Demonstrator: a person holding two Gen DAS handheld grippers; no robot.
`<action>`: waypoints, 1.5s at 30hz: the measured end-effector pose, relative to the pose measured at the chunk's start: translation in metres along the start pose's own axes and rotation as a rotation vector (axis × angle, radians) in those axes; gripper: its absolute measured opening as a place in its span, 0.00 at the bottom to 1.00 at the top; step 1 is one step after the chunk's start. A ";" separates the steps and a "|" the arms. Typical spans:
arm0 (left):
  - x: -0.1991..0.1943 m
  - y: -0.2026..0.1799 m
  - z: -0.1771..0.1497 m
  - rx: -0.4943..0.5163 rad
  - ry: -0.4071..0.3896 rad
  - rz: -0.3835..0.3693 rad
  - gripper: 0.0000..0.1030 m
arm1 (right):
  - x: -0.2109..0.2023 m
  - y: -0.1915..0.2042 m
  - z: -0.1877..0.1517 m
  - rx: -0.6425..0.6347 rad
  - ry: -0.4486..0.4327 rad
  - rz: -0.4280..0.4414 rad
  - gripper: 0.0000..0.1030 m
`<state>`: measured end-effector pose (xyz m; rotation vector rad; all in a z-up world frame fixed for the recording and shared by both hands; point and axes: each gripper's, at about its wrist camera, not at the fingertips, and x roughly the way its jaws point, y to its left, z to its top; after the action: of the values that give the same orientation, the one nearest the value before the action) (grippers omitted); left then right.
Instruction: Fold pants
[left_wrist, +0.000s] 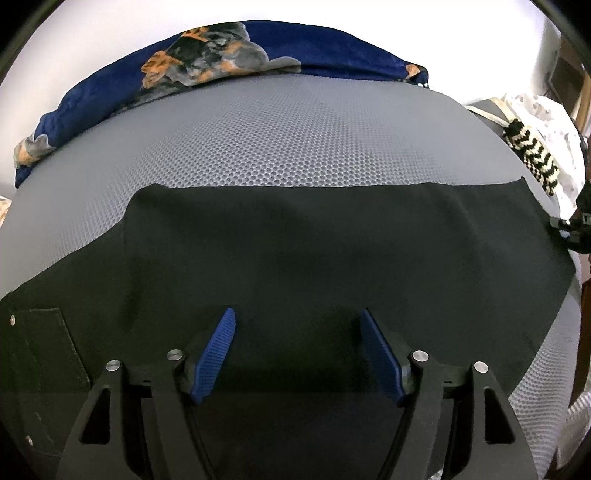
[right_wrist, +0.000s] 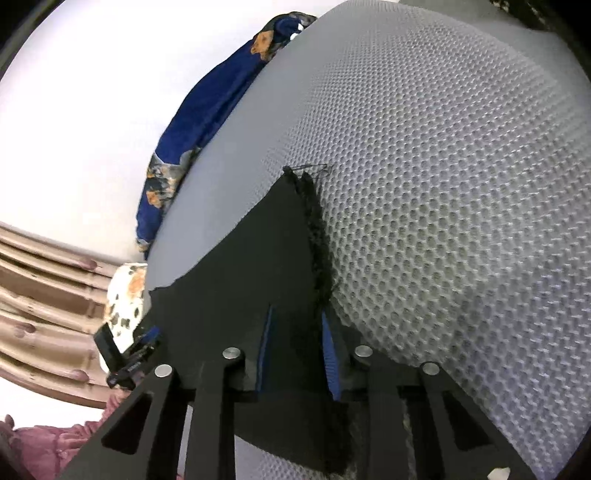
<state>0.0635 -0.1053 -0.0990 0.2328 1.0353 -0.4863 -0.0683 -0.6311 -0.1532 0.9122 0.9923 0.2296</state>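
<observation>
Black pants (left_wrist: 314, 251) lie flat across a grey mesh mattress (left_wrist: 295, 133), with a back pocket (left_wrist: 40, 350) at the lower left. My left gripper (left_wrist: 297, 317) is open just above the cloth, blue pads (left_wrist: 218, 350) apart and empty. In the right wrist view my right gripper (right_wrist: 297, 314) is shut on the frayed hem end of the pants (right_wrist: 273, 258), with cloth between the blue pads (right_wrist: 330, 362). The right gripper also shows at the far right of the left wrist view (left_wrist: 576, 232). The left gripper shows at the lower left of the right wrist view (right_wrist: 129, 354).
A blue patterned blanket (left_wrist: 221, 55) lies bunched along the mattress's far edge. A black-and-white knitted item (left_wrist: 535, 155) and white spotted cloth (left_wrist: 546, 118) lie at the right. Brown slats (right_wrist: 44, 295) and pink cloth (right_wrist: 51, 443) show beside the bed.
</observation>
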 end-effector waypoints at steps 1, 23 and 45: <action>0.000 0.000 0.000 0.002 -0.001 0.002 0.70 | 0.001 0.002 0.001 0.003 -0.007 0.006 0.22; 0.008 -0.004 0.003 0.003 -0.012 0.036 0.77 | 0.009 0.088 -0.002 0.064 -0.167 -0.215 0.08; -0.011 0.015 -0.008 -0.081 -0.011 0.018 0.77 | 0.085 0.211 -0.024 -0.101 -0.059 -0.193 0.08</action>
<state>0.0600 -0.0860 -0.0942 0.1677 1.0395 -0.4279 0.0070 -0.4401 -0.0531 0.7223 0.9984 0.0880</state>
